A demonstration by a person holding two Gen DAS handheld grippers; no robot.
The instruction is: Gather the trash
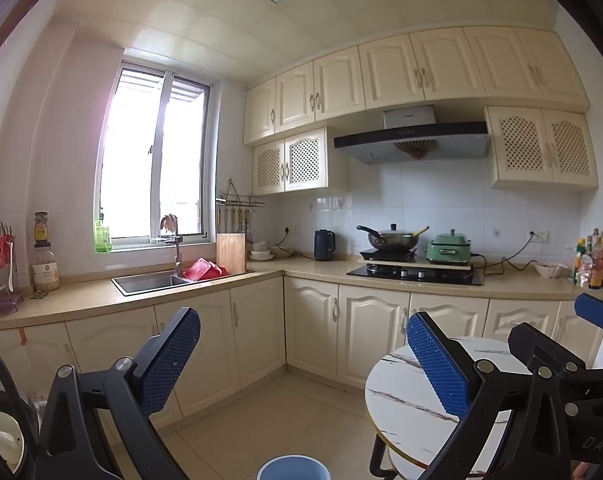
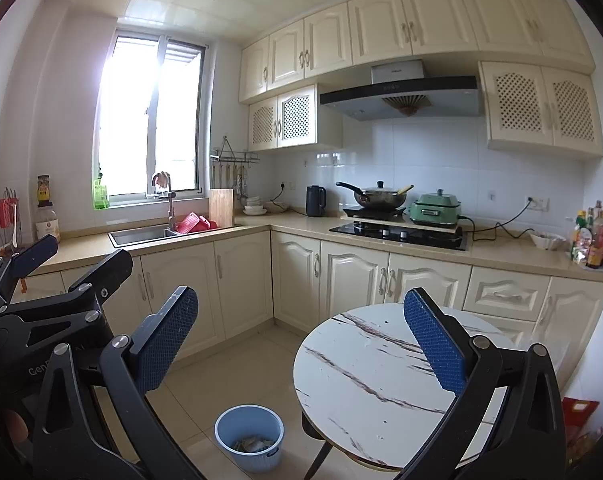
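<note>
Both grippers, left (image 1: 303,354) and right (image 2: 301,336), hang spread wide and empty above the floor. Only the right view shows trash (image 2: 253,445) inside the blue bin (image 2: 248,442) beside the round table (image 2: 375,384).

Your bin (image 2: 248,436) stands on the floor (image 2: 237,364), just left of the table (image 2: 381,384), with scraps (image 2: 253,445) in it. Behind both runs the worktop (image 2: 301,226): the sink (image 2: 141,235) to your left, the hob (image 2: 397,234) to your right, the kettle (image 2: 315,201) between them.
</note>
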